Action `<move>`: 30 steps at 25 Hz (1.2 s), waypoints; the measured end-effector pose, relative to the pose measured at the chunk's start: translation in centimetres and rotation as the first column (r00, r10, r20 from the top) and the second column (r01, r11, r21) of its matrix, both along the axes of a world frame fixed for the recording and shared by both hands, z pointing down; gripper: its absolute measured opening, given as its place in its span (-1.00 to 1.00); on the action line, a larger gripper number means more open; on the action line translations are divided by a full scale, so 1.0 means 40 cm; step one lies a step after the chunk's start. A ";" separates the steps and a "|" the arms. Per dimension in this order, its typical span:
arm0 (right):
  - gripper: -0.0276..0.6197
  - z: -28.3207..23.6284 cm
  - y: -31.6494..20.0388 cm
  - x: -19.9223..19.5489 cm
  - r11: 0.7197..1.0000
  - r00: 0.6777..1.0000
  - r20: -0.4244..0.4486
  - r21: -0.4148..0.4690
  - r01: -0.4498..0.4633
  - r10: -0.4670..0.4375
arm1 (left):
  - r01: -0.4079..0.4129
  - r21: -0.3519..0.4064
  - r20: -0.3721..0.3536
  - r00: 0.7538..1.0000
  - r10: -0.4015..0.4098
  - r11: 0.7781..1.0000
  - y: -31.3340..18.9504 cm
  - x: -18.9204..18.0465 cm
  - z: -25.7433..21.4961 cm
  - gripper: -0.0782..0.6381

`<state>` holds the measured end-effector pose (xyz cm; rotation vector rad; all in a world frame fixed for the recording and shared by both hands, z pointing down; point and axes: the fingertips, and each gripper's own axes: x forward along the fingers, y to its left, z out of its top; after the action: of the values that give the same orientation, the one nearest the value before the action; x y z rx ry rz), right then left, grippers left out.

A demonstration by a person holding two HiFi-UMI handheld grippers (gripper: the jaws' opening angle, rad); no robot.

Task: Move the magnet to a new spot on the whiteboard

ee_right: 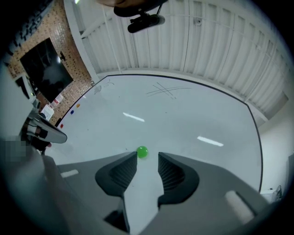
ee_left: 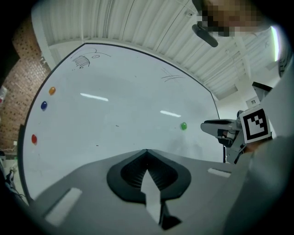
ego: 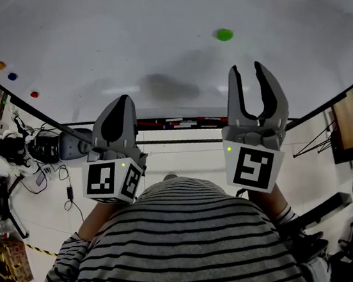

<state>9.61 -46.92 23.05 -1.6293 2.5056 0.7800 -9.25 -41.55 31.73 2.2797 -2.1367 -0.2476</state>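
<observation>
One green magnet [ego: 224, 34] lies above the whiteboard's [ego: 113, 32] lower edge, just ahead of the spread, empty right gripper [ego: 249, 72]; the left gripper [ego: 125, 101], pressed together, is farther.

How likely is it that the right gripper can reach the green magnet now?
Probably yes. The right gripper has its fingers apart and aimed close to the green magnet, with only bare whiteboard between them.

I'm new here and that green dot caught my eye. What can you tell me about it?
The magnet is a small, round, glossy green button, plastic by its look, stuck flat on the whiteboard with bare board all round. Nothing else touches it; the open right gripper points at it, just short.
</observation>
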 end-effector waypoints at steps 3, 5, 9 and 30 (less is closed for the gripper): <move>-0.55 0.021 0.055 0.077 1.000 1.000 0.000 -0.029 0.005 -0.005 | -0.009 0.007 0.006 1.000 0.009 1.000 0.049 0.081 -0.002 -0.74; -0.65 0.032 0.097 0.127 0.998 1.000 0.013 -0.054 0.017 -0.016 | -0.011 0.002 0.004 1.000 0.011 1.000 0.093 0.137 0.004 -0.74; -0.85 0.046 0.197 0.210 0.995 0.998 0.031 -0.080 0.056 -0.054 | -0.004 -0.012 0.007 1.000 0.004 1.000 0.195 0.236 0.025 -0.74; -0.91 0.164 0.405 0.148 0.912 0.978 0.133 -0.358 0.200 -0.162 | 0.024 -0.034 0.048 0.999 -0.022 0.999 0.423 0.209 -0.003 -0.74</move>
<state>15.52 -30.71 29.60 -1.4454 2.8031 0.2057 -0.91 -24.64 31.63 2.2663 -2.1725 -0.1562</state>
